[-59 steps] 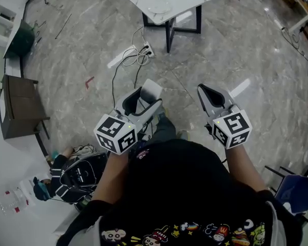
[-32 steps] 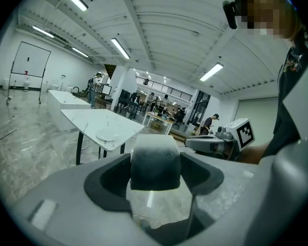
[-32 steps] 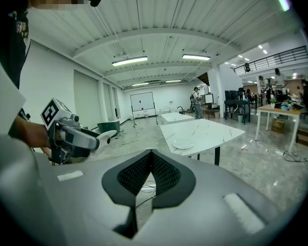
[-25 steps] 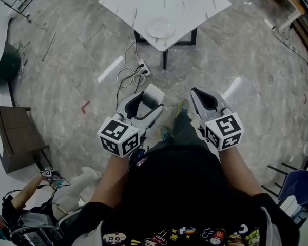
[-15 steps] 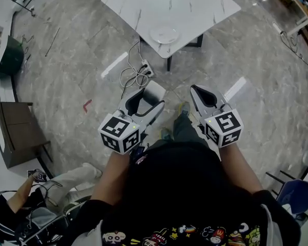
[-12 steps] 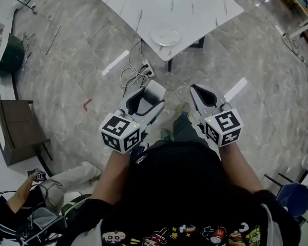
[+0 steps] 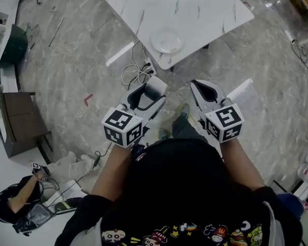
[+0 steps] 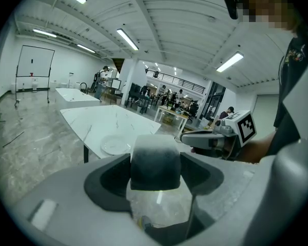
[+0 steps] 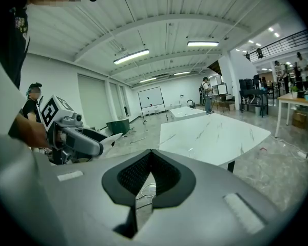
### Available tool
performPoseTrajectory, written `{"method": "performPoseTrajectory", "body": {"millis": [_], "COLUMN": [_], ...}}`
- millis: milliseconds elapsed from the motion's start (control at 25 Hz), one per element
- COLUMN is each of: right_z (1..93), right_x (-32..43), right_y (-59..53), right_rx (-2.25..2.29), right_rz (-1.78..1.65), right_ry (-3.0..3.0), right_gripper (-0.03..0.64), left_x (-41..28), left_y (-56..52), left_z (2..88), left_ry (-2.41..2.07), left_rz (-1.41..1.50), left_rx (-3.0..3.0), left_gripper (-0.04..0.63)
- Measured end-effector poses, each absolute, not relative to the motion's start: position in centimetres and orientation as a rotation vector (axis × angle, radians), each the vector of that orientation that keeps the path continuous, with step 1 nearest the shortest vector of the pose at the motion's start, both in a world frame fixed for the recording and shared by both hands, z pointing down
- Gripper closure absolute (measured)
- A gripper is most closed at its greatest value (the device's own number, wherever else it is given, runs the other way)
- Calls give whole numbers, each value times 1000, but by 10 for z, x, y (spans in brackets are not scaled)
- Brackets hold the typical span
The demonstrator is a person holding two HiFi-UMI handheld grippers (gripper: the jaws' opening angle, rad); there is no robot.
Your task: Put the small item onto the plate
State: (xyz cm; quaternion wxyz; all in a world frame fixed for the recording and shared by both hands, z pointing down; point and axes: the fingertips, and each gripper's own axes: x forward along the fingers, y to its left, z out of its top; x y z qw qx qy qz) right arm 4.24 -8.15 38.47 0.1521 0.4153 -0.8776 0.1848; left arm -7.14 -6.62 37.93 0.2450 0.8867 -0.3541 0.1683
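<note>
A white round plate (image 7: 167, 41) lies near the front corner of the white marble table (image 7: 195, 9); the left gripper view shows the plate (image 8: 115, 145) too. My left gripper (image 7: 150, 92) is held over the floor, short of the table, shut on a small pale block with a grey top (image 7: 154, 86). That block (image 8: 155, 160) fills the gap between its jaws. My right gripper (image 7: 205, 89) is level with the left one, shut with nothing in it; its jaws (image 9: 151, 158) meet tip to tip.
A power strip with tangled cables (image 7: 140, 68) and a white bar (image 7: 119, 54) lie on the floor before the table. A dark bench (image 7: 18, 119) stands at the left. A person (image 7: 20, 209) sits on the floor at lower left.
The table and plate have drawn nearer and sit lower in the head view. Both grippers keep their pose, and the left stays shut on the block.
</note>
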Motion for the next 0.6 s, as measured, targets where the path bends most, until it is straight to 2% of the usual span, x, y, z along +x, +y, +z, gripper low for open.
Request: {"method": "performPoseTrajectory", "body": {"millis": [600], "right_z": [398], "right_x": [85], "right_y": [-137], "right_rx": [1139], "right_rz": [549], "right_ry": [-2559], "right_gripper": [592], "left_x": [-28], "left_y": [-115], "left_z": [392], "left_ry": [-1011], "left_rz": [506], "left_rx": [2384], "left_gripper": [299]}}
